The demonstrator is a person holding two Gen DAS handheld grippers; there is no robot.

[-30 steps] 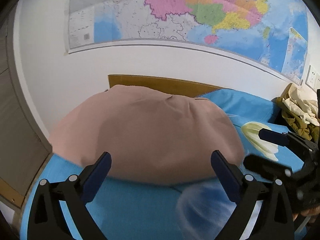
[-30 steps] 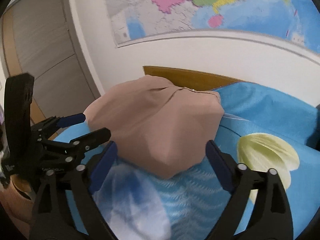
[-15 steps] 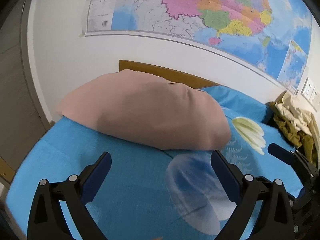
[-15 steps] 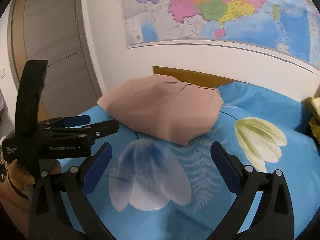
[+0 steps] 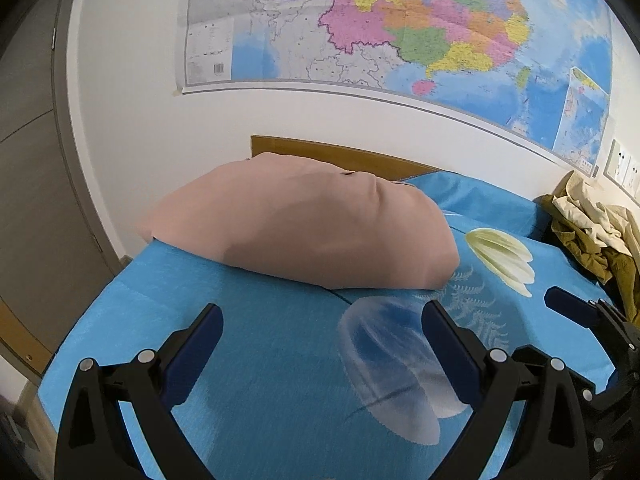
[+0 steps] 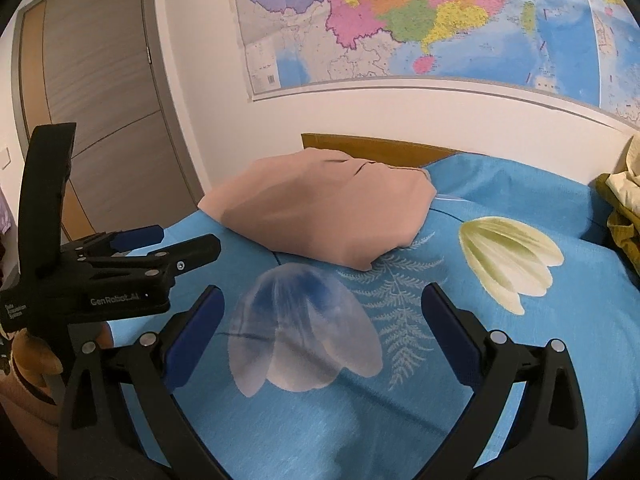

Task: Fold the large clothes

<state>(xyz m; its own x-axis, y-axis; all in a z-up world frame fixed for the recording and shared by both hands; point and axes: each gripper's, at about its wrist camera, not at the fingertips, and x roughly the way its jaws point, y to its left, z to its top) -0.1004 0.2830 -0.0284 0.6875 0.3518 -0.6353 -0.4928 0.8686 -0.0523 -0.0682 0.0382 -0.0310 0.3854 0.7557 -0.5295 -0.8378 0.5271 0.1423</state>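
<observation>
The left gripper (image 5: pixel 320 344) was seen at the bottom of its own frame, its jaws spread wide and nothing held between them. The right gripper (image 6: pixel 322 324) was likewise shown at the bottom of its view, opened wide and empty. Both were held above the bed (image 5: pixel 260 360), which was covered by a blue sheet printed with flowers and a fern.

A folded pink garment (image 5: pixel 304 228) was laid at the centre of the left view, near the headboard (image 5: pixel 344 156), well beyond the fingertips. In the right view the same garment (image 6: pixel 320 216) was found slightly left of centre, its near corner resting beside the printed fern.

The left gripper (image 6: pixel 120 268) was also caught at the left edge of the right view, seen from the side; part of a hand (image 6: pixel 36 356) appeared to be visible beneath it, though the edge distortion made that uncertain. The right gripper (image 5: pixel 592 320) was seen at the lower right of the left view.

A heap of olive and cream clothes (image 5: pixel 592 232) was piled at the right edge of the left frame, on the bed's far side. A map (image 5: pixel 400 28) was hung on the wall above, and a door (image 6: pixel 100 100) was seen at the upper left of the right view.
</observation>
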